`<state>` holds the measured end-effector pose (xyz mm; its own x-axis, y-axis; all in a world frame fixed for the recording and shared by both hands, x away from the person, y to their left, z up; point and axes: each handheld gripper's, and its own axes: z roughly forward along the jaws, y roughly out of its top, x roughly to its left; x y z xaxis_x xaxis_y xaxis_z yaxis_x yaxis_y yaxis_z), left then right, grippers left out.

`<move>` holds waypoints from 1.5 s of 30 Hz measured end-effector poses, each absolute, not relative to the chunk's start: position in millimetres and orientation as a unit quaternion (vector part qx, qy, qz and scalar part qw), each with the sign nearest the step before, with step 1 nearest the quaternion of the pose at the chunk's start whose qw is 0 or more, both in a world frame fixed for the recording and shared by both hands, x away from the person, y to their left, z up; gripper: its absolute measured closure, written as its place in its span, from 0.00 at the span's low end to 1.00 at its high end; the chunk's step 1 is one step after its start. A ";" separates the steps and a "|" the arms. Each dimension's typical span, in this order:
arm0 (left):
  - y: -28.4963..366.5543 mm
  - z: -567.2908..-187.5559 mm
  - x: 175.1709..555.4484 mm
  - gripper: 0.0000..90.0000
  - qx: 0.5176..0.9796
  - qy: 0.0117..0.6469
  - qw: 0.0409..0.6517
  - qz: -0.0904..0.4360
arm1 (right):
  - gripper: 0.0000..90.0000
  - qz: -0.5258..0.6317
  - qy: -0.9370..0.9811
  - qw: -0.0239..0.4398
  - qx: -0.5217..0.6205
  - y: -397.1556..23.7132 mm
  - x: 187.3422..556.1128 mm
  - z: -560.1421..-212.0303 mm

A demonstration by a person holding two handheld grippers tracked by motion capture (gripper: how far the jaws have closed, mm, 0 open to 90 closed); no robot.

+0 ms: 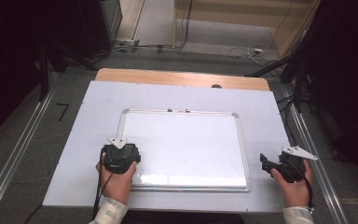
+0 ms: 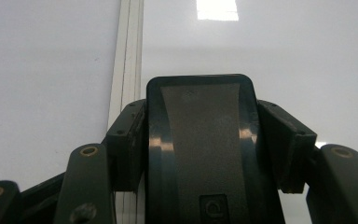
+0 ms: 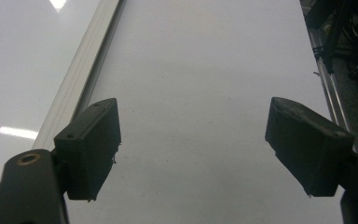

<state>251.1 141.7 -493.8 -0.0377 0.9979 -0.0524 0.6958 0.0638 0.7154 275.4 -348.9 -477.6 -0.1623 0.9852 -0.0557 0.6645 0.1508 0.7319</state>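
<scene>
A white whiteboard (image 1: 186, 144) with a silver frame lies flat in the middle of the table. My left gripper (image 1: 121, 156) rests over its near-left corner, shut on a black block with a grey textured face (image 2: 198, 154), which looks like a board eraser. In the left gripper view the board's frame (image 2: 128, 56) runs up just left of the block, and the left gripper (image 2: 205, 112) clamps the block from both sides. My right gripper (image 1: 272, 164) sits to the right of the board over the white mat. Its jaws stand wide apart, and the right gripper (image 3: 196, 144) holds nothing.
A white mat (image 1: 98, 107) covers the wooden table (image 1: 182, 77). In the right gripper view the whiteboard's frame (image 3: 81, 74) runs diagonally at the left. Metal rails (image 1: 14, 154) flank the table on both sides. Cables and dark stands lie on the floor beyond the far edge.
</scene>
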 end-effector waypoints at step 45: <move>141.0 -487.3 248.9 0.38 0.632 0.661 0.299 0.273 | 0.19 0.288 0.706 0.279 0.584 -348.8 275.5 -477.9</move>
